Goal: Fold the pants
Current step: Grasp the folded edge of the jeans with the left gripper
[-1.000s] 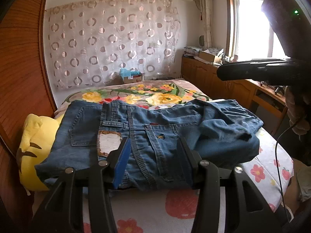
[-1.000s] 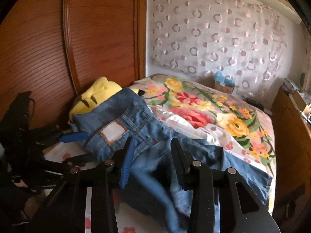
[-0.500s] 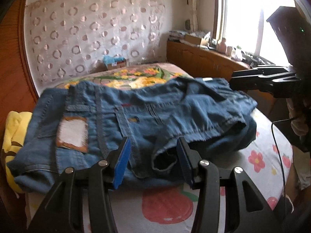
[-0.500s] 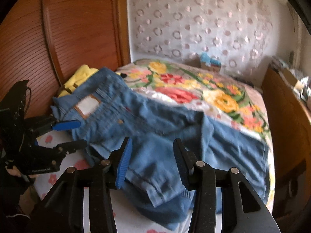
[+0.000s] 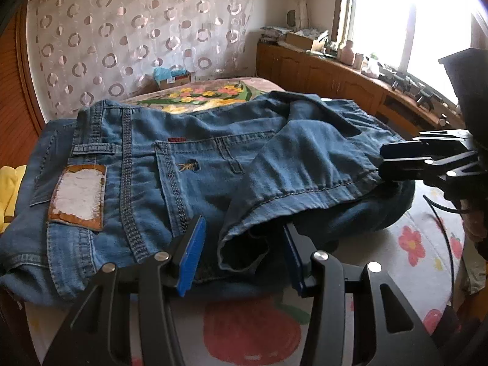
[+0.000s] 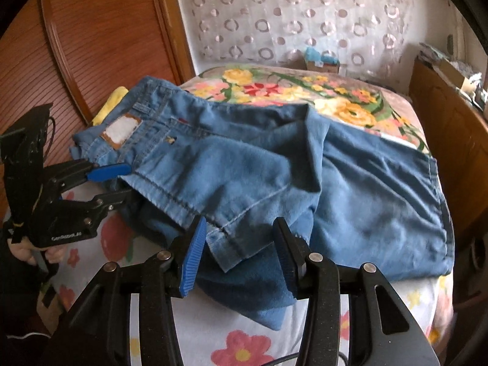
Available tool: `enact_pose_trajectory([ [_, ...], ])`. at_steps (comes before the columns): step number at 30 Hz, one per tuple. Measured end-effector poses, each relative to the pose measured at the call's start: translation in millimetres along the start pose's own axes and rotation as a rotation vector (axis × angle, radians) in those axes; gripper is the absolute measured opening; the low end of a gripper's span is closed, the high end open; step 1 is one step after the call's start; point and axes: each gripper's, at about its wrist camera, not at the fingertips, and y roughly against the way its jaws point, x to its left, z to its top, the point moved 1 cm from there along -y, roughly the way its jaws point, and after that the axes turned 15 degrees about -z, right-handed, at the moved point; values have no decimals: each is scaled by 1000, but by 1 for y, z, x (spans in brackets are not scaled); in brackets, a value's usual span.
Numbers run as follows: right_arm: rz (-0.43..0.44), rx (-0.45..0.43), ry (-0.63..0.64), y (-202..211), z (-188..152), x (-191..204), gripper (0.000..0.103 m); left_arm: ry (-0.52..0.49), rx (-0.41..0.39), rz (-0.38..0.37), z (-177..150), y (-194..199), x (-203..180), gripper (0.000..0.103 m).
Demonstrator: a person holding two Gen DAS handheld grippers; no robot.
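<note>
Blue denim pants lie on the bed, waistband with a white patch at the left, the legs folded back over the seat. They also show in the right wrist view. My left gripper is open, its fingers on either side of one end of the hem. My right gripper is open around the other end of the hem. Each gripper shows in the other's view, the right one and the left one.
The bed has a white floral sheet in front and a flowered blanket behind. A yellow plush lies left of the pants by the wooden wall. A wooden cabinet runs along the right under the window.
Both grippers have moved down and in to the pants, and each now has its open fingers around the hem of the folded-over leg.
</note>
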Motion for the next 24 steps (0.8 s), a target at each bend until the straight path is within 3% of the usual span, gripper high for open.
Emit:
enact_pose_trajectory([
  [7, -8, 19, -40, -4, -9, -6, 47, 25, 20, 16, -5, -9, 7, 48],
  [13, -9, 18, -65, -7, -12, -12, 47, 18, -8, 5, -4, -8, 4, 47],
  [19, -2, 39, -63, -23, -8, -12, 46, 2, -29, -14, 0, -5, 4, 25],
  [22, 9, 56, -64, -32, -7, -13, 35, -5, -21, -10, 0, -7, 4, 16],
  [24, 19, 45, -60, -30, -5, -13, 17, -9, -21, -9, 0, -6, 3, 12],
])
